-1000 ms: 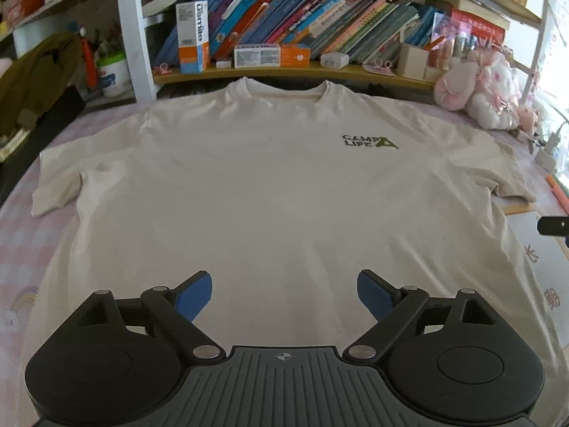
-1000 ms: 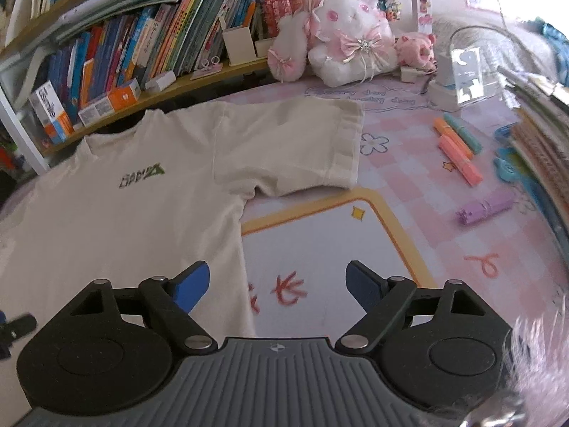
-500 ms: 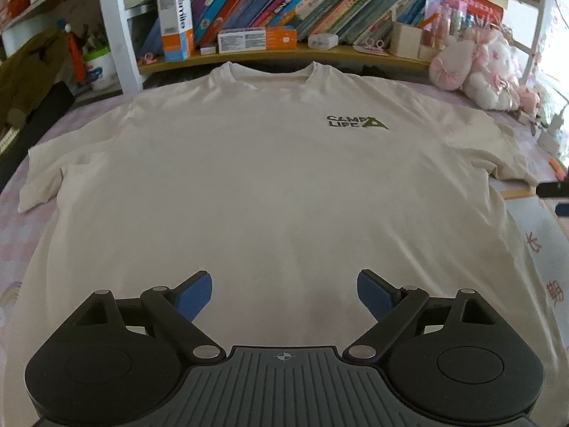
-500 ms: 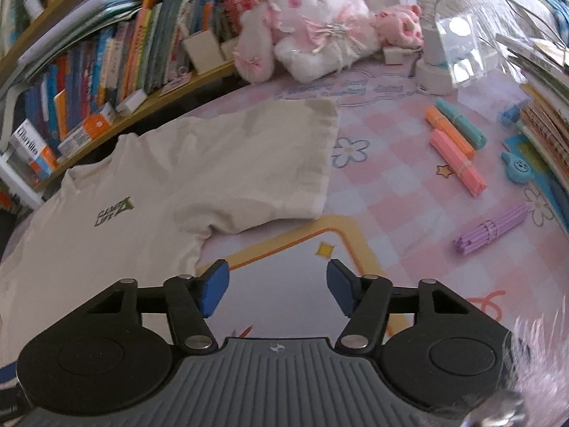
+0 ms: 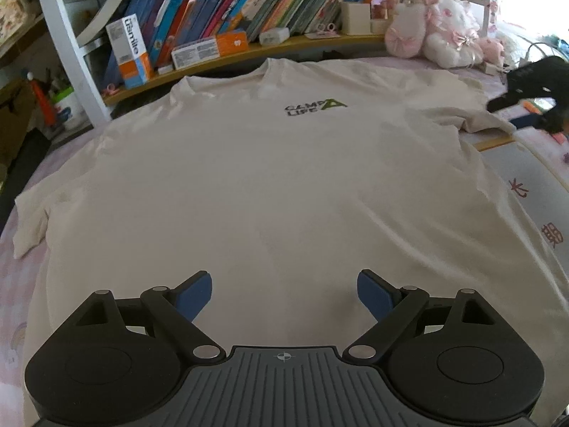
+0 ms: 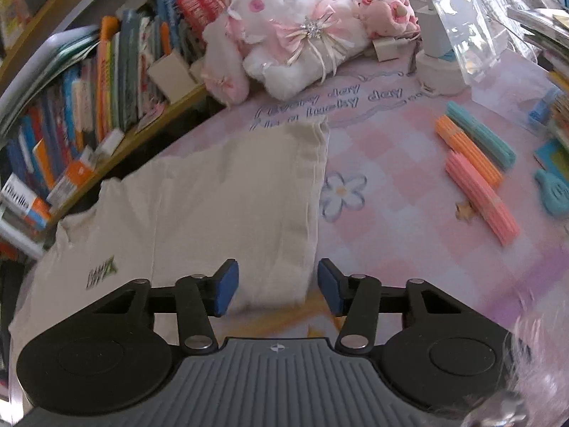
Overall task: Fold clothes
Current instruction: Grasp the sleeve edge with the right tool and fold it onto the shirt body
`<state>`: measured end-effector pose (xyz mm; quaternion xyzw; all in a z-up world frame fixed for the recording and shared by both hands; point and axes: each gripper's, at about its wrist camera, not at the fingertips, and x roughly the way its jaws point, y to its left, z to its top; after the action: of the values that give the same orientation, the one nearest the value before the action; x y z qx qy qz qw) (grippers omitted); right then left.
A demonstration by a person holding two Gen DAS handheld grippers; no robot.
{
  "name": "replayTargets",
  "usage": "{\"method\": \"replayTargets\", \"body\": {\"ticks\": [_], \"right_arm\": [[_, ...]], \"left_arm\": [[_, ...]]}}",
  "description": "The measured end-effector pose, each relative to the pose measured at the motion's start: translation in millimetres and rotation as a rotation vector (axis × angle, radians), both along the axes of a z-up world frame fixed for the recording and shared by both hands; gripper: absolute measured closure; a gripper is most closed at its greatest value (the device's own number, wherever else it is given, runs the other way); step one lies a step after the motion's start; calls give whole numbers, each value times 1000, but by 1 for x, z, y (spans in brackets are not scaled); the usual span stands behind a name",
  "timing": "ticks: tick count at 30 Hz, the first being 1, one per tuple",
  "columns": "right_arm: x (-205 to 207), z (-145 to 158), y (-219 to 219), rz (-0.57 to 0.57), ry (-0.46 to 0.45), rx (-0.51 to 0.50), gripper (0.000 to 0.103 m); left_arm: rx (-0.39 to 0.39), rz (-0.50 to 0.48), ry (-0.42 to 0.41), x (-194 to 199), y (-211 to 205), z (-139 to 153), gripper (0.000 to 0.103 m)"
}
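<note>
1. We see a cream T-shirt (image 5: 270, 185) spread flat, front up, on a pink checked cover (image 6: 409, 192), its collar toward a bookshelf (image 5: 249, 3).
2. Its small green chest logo (image 5: 314, 107) reads right way up in the left wrist view.
3. Our left gripper (image 5: 284, 293) hangs over the lower middle of the shirt with its blue pads (image 5: 195, 295) wide apart; nothing sits between them, and we cannot tell whether they touch the cloth.
4. Our right gripper (image 6: 274, 286) is over the shirt's right sleeve (image 6: 270, 195), and its jaws are closing.
5. The sleeve's lower corner lies between the right pads (image 6: 224, 286), but they do not press on it; a gap shows on each side.
6. In the left wrist view the right gripper shows as a dark shape at the right edge, just beside the sleeve's end.
7. The other sleeve (image 5: 32, 220) lies flat at the left, slightly rumpled at its hem.
8. A white and pink plush (image 6: 295, 32) sits beyond the right sleeve, near the shelf.
9. Orange, teal and pink stick bundles (image 6: 476, 163) lie on the cover to the right, well apart from the shirt.
10. A white mat with a yellow border and red characters (image 5: 533, 192) lies under the shirt's right side.
</note>
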<state>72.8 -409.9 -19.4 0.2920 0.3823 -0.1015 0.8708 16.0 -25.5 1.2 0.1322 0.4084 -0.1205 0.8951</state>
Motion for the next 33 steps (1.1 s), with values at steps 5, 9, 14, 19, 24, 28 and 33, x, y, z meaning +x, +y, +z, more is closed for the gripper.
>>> {"method": "replayTargets", "body": {"ticks": [5, 9, 14, 19, 24, 28, 33], "right_arm": [[24, -6, -12, -25, -37, 16, 63], [33, -8, -16, -59, -34, -19, 83], [49, -5, -2, -48, 11, -214, 70], [57, -7, 5, 20, 24, -277, 68], [58, -5, 15, 106, 46, -252, 95], [59, 1, 18, 46, 66, -255, 97], [66, 37, 54, 68, -17, -316, 97]], "left_arm": [[-1, 16, 1, 2, 4, 0, 12], [0, 42, 25, 3, 12, -4, 12], [-7, 49, 21, 1, 21, -3, 12], [-16, 55, 19, 1, 31, -3, 12], [-54, 76, 15, 4, 45, -2, 12], [-77, 71, 1, 6, 57, 1, 12], [-111, 88, -16, 6, 76, 4, 12]]}}
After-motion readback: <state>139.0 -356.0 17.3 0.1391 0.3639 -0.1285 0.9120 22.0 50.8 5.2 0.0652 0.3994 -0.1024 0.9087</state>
